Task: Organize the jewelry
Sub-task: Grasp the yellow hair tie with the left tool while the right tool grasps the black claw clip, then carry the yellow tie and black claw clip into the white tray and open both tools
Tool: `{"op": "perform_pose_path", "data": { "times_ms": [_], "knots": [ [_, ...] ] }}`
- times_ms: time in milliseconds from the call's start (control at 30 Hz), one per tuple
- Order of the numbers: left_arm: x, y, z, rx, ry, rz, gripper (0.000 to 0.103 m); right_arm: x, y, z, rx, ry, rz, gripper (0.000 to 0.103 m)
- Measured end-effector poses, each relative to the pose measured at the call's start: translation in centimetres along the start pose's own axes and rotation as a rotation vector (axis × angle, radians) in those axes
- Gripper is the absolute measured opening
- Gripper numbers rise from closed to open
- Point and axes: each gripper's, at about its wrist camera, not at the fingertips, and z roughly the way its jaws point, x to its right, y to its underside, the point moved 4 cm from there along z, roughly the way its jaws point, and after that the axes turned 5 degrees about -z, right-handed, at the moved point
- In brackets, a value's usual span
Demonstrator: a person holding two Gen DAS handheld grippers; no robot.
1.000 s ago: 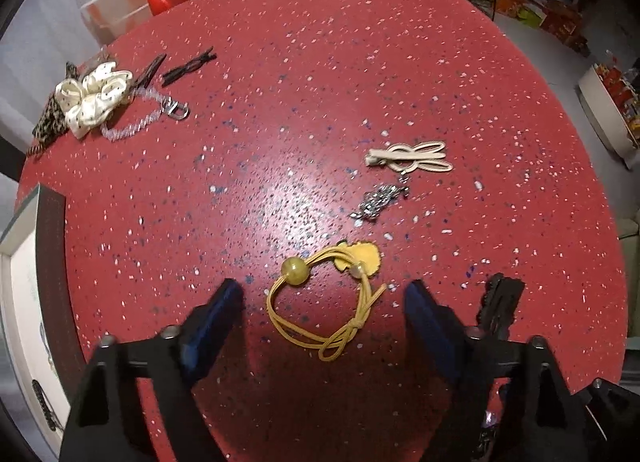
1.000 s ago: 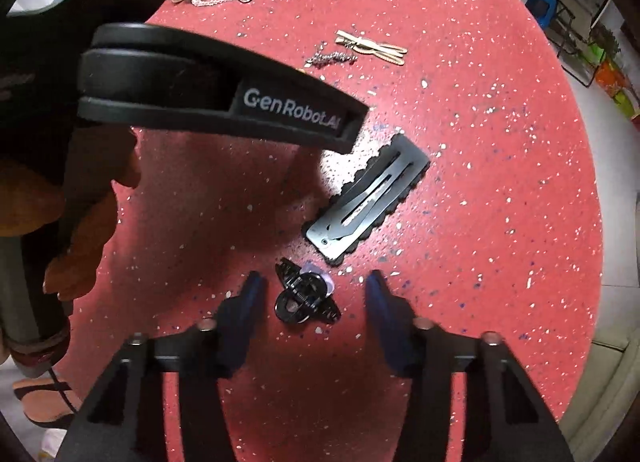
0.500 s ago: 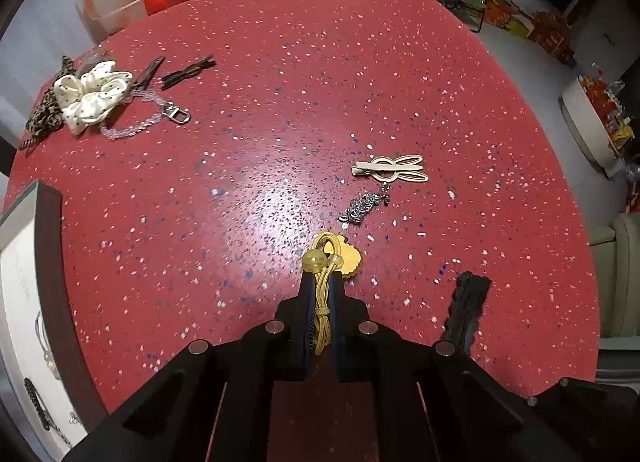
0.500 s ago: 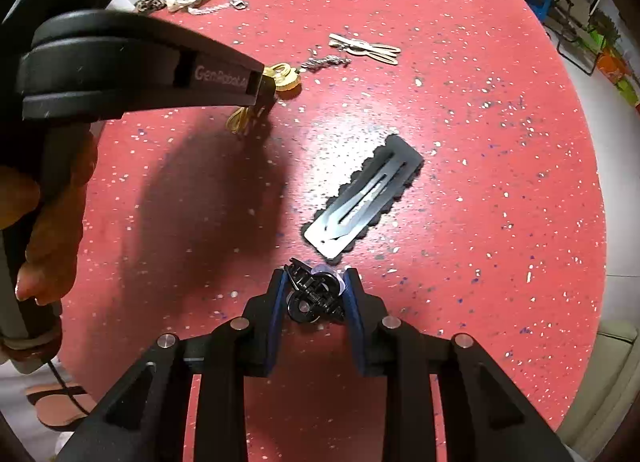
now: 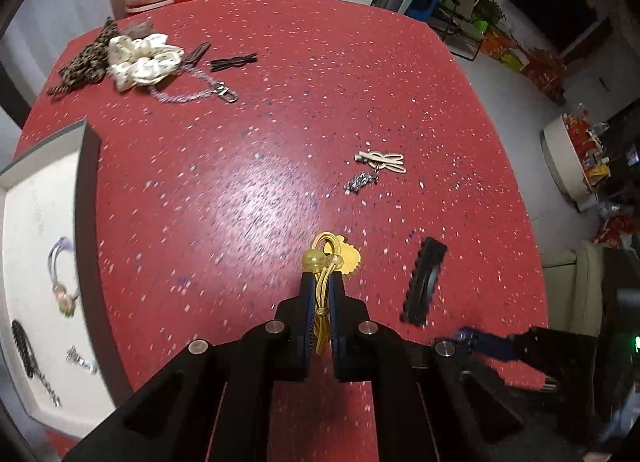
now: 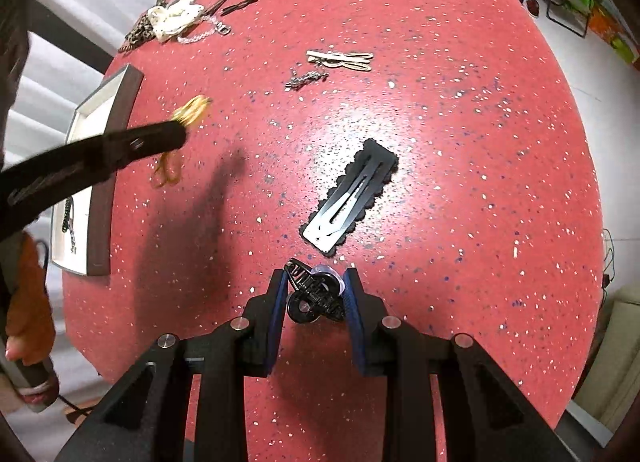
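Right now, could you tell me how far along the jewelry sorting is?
Partly done. A few pieces already lie in the white tray. In hand: the left tongs clamp the yellow hair tie; the right tongs grip a small black clip. Left on the table: black snap clip, bunny clip, scrunchie pile.

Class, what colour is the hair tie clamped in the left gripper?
Yellow-gold, with a translucent yellow bead: the hair tie shows best in the left wrist view.
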Motion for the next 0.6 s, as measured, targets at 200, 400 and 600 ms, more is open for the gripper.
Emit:
{"op": "perform_pose_path", "data": {
  "times_ms": [200,400,600],
  "knots": [
    [-1.1,1.6,-2.0,-0.005,0.001,-0.008,0.008,-0.6,1.2,-0.4,-0.019,-0.015,0.044,0.031],
    [-1.9,2.6,-3.7,0.003,0.005,-0.02,0.008,-0.8,1.4,-0.9,-0.022,-0.024,0.064,0.031],
    [-3.2,3.3,-5.3,0.017,-0.001,-0.037,0.008,-2.1,1.2,-1.5,-0.017,-0.032,0.054,0.031]
  ]
}}
